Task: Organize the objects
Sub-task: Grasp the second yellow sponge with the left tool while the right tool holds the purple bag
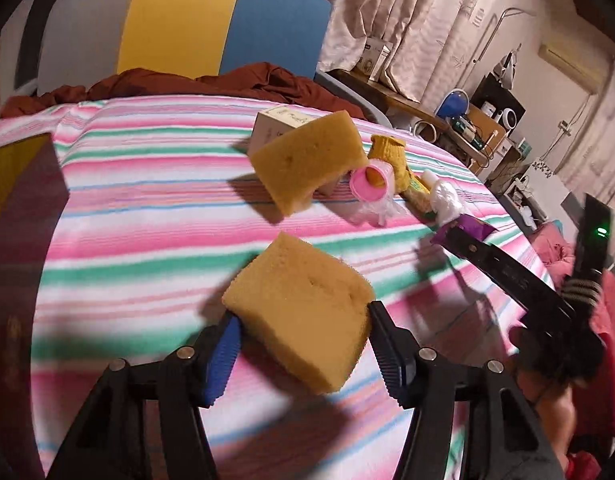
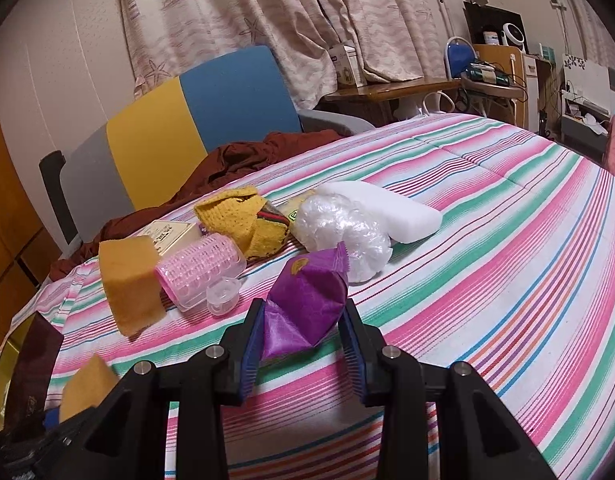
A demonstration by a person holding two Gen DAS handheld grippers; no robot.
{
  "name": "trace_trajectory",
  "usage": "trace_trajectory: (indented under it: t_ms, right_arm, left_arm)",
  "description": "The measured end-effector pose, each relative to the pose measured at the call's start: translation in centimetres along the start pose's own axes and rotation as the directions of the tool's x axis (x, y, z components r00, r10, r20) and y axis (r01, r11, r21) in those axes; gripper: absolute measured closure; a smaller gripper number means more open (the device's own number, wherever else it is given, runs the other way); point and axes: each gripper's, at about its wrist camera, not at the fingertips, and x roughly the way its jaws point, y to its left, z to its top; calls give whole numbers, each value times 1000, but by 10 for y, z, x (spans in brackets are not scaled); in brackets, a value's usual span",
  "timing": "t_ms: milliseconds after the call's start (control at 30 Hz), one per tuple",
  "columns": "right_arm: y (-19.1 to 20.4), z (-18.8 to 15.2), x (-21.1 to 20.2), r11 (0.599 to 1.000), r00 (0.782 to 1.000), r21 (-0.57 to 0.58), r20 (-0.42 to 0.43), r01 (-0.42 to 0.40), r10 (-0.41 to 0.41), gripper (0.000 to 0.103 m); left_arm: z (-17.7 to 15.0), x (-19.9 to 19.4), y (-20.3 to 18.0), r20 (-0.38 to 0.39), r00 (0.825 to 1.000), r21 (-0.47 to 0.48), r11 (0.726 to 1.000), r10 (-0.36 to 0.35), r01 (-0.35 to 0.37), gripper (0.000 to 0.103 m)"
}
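The left tongs grip a yellow sponge above the striped bed, its twin sponge lying straight ahead by the clutter, while the right tongs pinch a purple packet.

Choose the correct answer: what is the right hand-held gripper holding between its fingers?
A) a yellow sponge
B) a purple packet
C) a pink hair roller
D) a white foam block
B: in the right wrist view, the right hand-held gripper is closed on the purple packet, which sits pinched between its two blue pads, while the pink hair roller and the white foam block lie on the striped blanket.
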Motion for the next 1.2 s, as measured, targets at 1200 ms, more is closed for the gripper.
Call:
trace_trajectory:
  t_ms: [1200]
  right_arm:
    - [73,-33,-48,988,997,-133,-11,-74,74,67]
  left_arm:
    - [-21,-154,129,115,989,-152,986,89,-71,39]
